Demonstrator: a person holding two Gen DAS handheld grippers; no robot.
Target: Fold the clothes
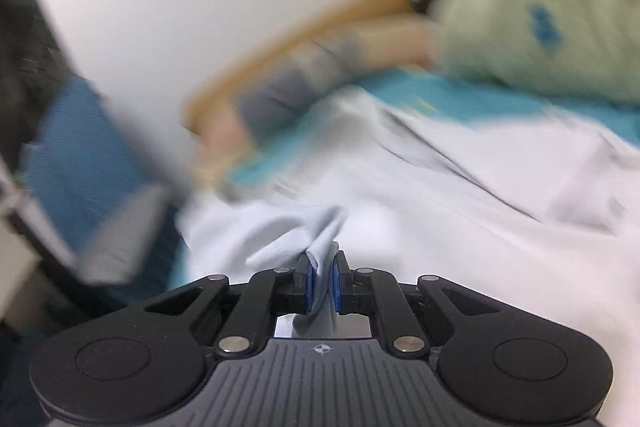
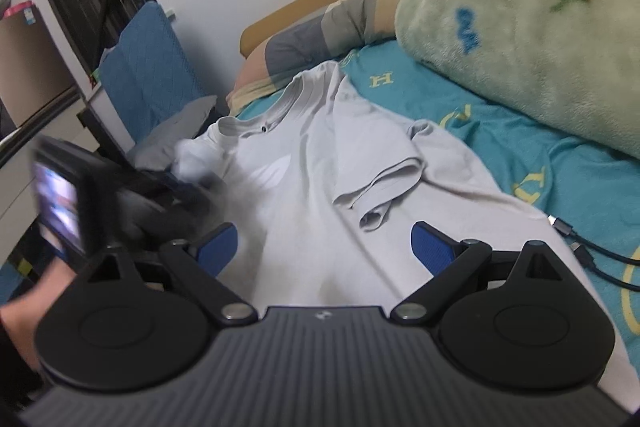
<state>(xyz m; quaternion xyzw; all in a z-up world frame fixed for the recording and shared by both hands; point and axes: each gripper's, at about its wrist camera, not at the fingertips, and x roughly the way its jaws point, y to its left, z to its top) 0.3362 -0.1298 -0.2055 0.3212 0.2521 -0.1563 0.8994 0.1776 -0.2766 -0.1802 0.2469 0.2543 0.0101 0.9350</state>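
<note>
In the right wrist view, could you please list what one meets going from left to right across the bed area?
Left gripper, blurred, at the shirt's edge → light grey T-shirt → its folded-in sleeve → teal bed sheet → black cables at the right. The pale green blanket lies farther back on the right.

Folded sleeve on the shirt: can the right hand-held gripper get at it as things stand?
Probably yes. The right hand-held gripper is open, and the folded sleeve lies just ahead on the grey T-shirt with nothing between. The left hand-held gripper works off to the side.
</note>
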